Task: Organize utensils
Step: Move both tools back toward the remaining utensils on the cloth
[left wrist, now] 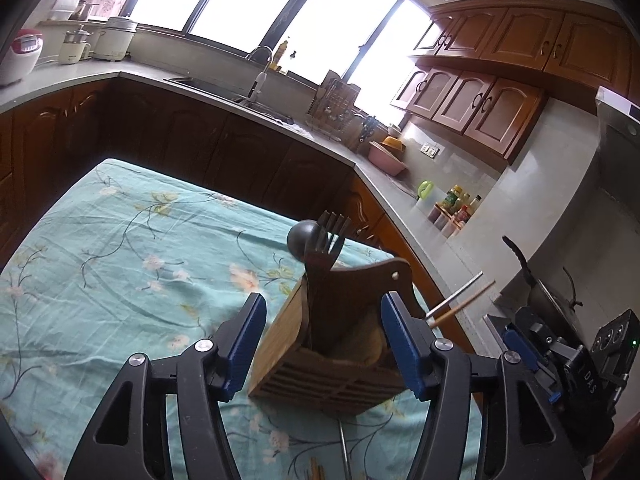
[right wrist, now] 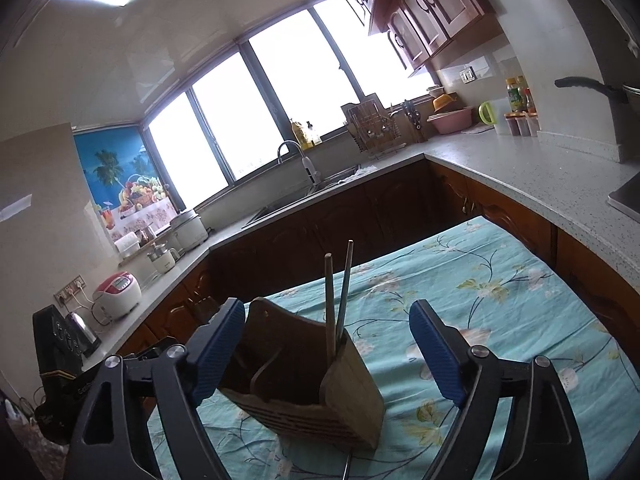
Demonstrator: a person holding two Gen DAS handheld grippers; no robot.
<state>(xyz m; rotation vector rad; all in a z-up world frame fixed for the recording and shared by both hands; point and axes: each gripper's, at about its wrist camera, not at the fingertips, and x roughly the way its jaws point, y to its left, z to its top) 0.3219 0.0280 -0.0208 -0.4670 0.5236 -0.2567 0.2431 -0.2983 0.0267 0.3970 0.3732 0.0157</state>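
Nearest to the left wrist camera, the left gripper is seen with its blue fingers spread wide, one on each side of the wooden holder; no pad is pressed on the wood, and nothing is gripped. In the right wrist view the right gripper is also spread wide. Its left finger stands just beside the back wall of the holder, but whether it touches cannot be told; the other finger is well apart from it.

The holder stands on the surface, which is covered with a flowered cloth, near the edge towards the counter. A metal rod and some wooden sticks are still lying on the cloth just in front of the holder, at the bottom edge of the picture; what the rod is cannot be told.

Inside the holder, a fork and a spoon are standing in one compartment, and two chopsticks in the other.

It is judged that the step of dropping utensils into the holder is finished for these pieces, and both grippers are now empty. For the next move, one gripper should be lowered to the pieces left on the cloth, with the fingers closed on a thin handle lying flat, so a low and exact approach is needed.
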